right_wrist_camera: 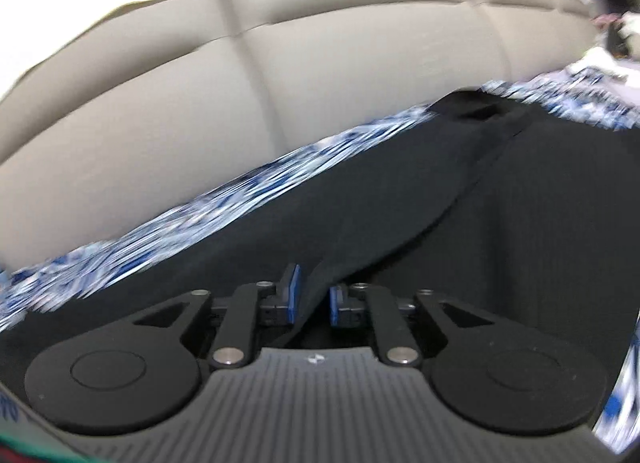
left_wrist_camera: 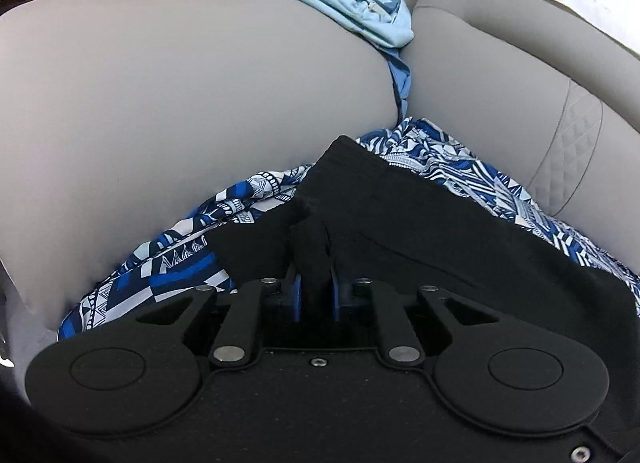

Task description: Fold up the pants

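Left gripper clenched on black pants | right gripper released, fabric fold between pads | pants matte, creased, long axis slanting up-right over patterned cloth

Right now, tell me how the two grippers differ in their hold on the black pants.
The left gripper has its jaws shut on a bunched fold of the black pants; the right gripper has its jaws apart, with cloth lying loose between them. The left view is sharp; the right view is smeared. Both point down at the pants, which lie on a blue patterned cloth on a beige sofa.
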The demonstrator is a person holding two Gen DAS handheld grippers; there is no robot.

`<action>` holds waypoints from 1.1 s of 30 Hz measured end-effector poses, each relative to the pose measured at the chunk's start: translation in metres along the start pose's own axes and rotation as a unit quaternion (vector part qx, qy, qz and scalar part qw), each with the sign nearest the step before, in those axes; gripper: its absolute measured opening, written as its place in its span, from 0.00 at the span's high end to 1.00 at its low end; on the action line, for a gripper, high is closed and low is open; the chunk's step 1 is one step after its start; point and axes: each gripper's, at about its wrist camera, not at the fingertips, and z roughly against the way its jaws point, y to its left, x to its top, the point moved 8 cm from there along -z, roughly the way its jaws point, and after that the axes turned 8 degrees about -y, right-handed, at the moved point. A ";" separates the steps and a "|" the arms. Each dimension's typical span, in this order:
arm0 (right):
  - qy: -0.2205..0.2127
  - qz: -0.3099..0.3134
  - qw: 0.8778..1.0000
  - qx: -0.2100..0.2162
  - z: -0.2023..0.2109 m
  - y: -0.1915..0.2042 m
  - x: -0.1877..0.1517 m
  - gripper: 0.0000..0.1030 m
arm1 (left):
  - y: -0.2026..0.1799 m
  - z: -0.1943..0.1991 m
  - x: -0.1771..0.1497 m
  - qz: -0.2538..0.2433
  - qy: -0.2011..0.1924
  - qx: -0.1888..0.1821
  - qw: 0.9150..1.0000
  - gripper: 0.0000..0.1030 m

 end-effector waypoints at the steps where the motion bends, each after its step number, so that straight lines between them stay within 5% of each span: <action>1: 0.001 0.005 1.000 -0.022 -0.013 -0.013 0.008 0.62 | 0.000 -0.001 0.000 -0.005 -0.001 0.003 1.000 0.87; 12: 0.064 0.019 0.993 -0.093 -0.144 -0.127 0.082 0.62 | -0.007 -0.009 0.004 -0.028 0.010 0.031 0.999 0.85; 18: 0.097 0.068 0.989 -0.092 -0.206 -0.146 0.110 0.47 | -0.012 -0.013 0.005 -0.027 0.016 0.058 0.998 0.85; 20: 0.116 0.078 0.987 -0.086 -0.223 -0.148 0.117 0.61 | -0.012 -0.014 0.005 -0.017 0.021 0.067 0.997 0.85; 22: 0.142 0.080 0.983 -0.088 -0.232 -0.151 0.121 0.95 | -0.012 -0.015 0.006 -0.010 0.026 0.077 0.997 0.85; 26: 0.210 0.034 0.975 -0.068 -0.224 -0.157 0.138 0.96 | -0.012 -0.018 0.011 0.003 0.034 0.088 0.996 0.86; 29: 0.213 0.040 0.975 -0.052 -0.196 -0.168 0.157 0.96 | -0.009 -0.021 0.018 0.014 0.039 0.090 0.995 0.86; 33: 0.229 -0.026 0.973 -0.030 -0.154 -0.209 0.164 0.96 | -0.010 -0.023 0.028 0.000 0.033 0.097 0.995 0.87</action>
